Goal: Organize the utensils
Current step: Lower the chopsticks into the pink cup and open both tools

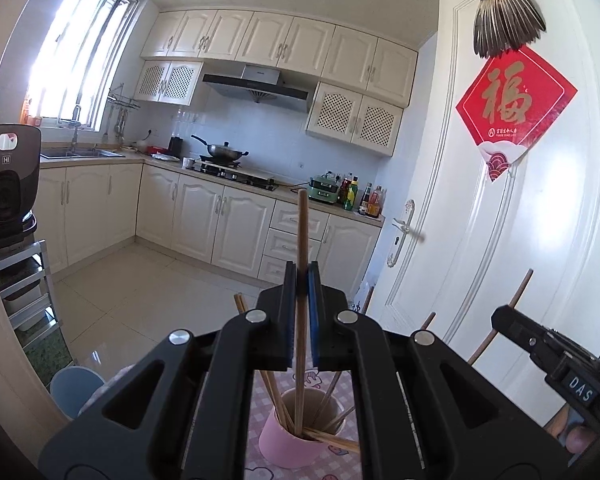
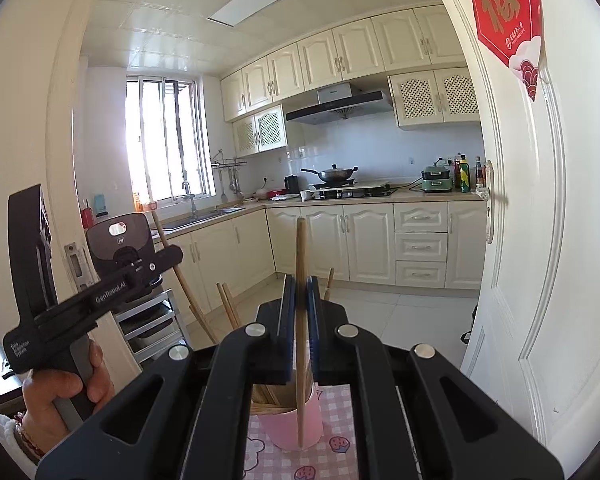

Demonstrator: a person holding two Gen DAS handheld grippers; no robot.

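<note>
A pink cup (image 1: pixel 288 446) stands on a pink checked tablecloth (image 1: pixel 340 462) and holds several wooden chopsticks. My left gripper (image 1: pixel 301 280) is shut on one upright chopstick (image 1: pixel 301 232) whose lower end is inside the cup. My right gripper (image 2: pixel 300 292) is shut on another upright chopstick (image 2: pixel 301 248); its lower end hangs in front of the cup's (image 2: pixel 290 426) outer wall, above the cloth. The right gripper also shows at the right edge of the left wrist view (image 1: pixel 500 316), and the left gripper at the left of the right wrist view (image 2: pixel 176 254).
A white door (image 1: pixel 500 200) with a red paper decoration stands open close on the right. A metal rack with a dark rice cooker (image 2: pixel 120 248) is at the left. A kitchen with cream cabinets, hob and sink lies beyond. A blue bin (image 1: pixel 76 386) stands on the floor.
</note>
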